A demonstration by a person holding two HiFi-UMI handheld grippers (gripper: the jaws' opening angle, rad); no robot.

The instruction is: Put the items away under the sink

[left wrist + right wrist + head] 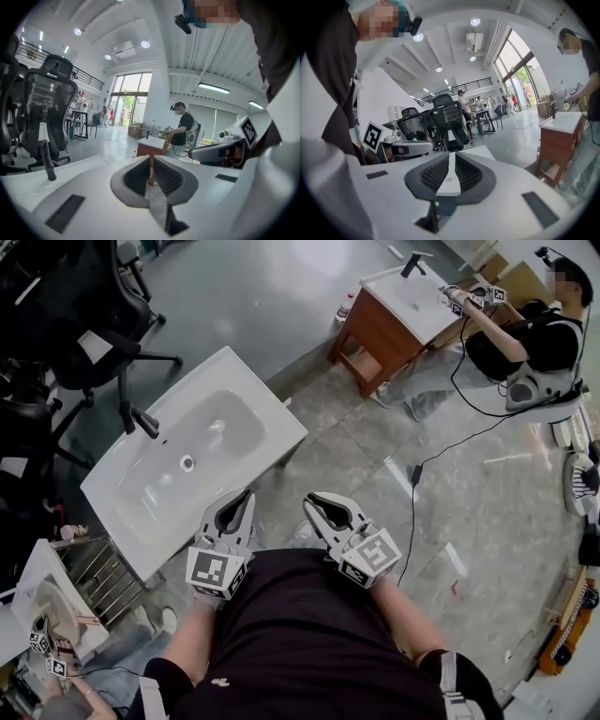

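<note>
The white sink top [274, 424] with its black faucet [139, 418] stands at the left in the head view; the space beneath it is hidden from above. Both grippers are held close to my chest, to the right of the sink's near corner. My left gripper [246, 495] is shut with nothing between its jaws, and its own view shows the pads [151, 161] together. My right gripper [313, 502] is also shut and empty [450, 158]. Each shows in the other's view: the right gripper [220, 151] and the left gripper [401, 149]. No loose item shows near either gripper.
Black office chairs [89, 338] crowd the upper left behind the sink. A wire rack [103, 573] sits at the sink's lower left. At the top right a seated person [539, 334] works at a wooden vanity [389, 320]. A black cable [413, 512] runs across the floor.
</note>
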